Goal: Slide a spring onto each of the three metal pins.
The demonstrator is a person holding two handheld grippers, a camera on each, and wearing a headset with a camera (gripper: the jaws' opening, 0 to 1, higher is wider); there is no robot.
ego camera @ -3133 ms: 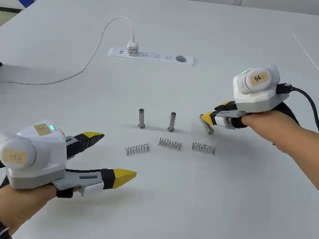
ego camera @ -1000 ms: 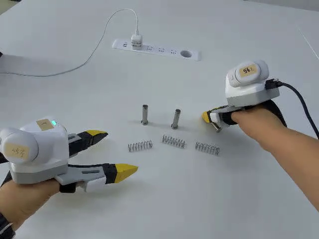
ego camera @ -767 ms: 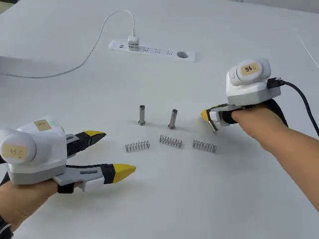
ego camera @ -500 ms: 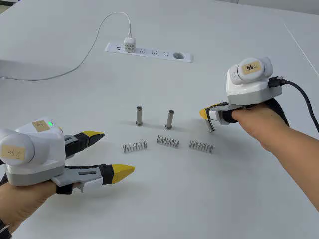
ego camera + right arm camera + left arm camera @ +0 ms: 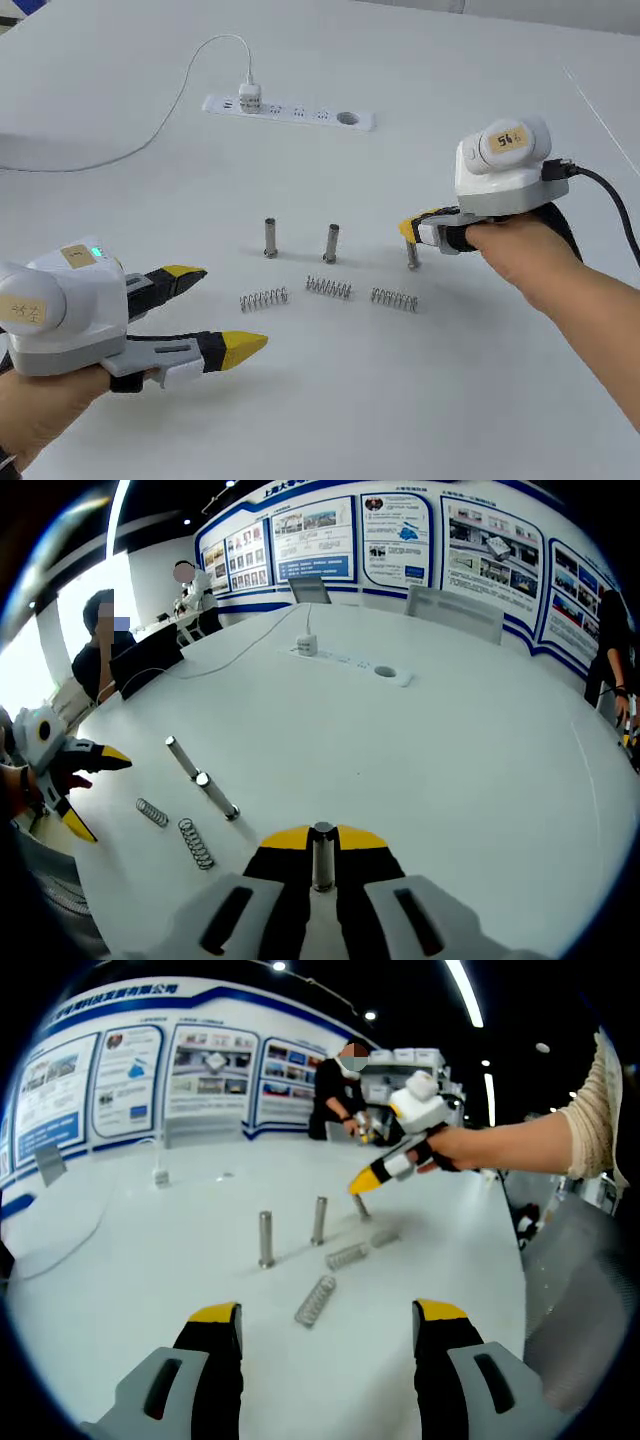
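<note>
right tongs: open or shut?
Shut on the pin. In the right gripper view the right tongs press their yellow tips against it from both sides, with no gap.

The right gripper sticker reads 56; the left gripper label is blurred.
</note>
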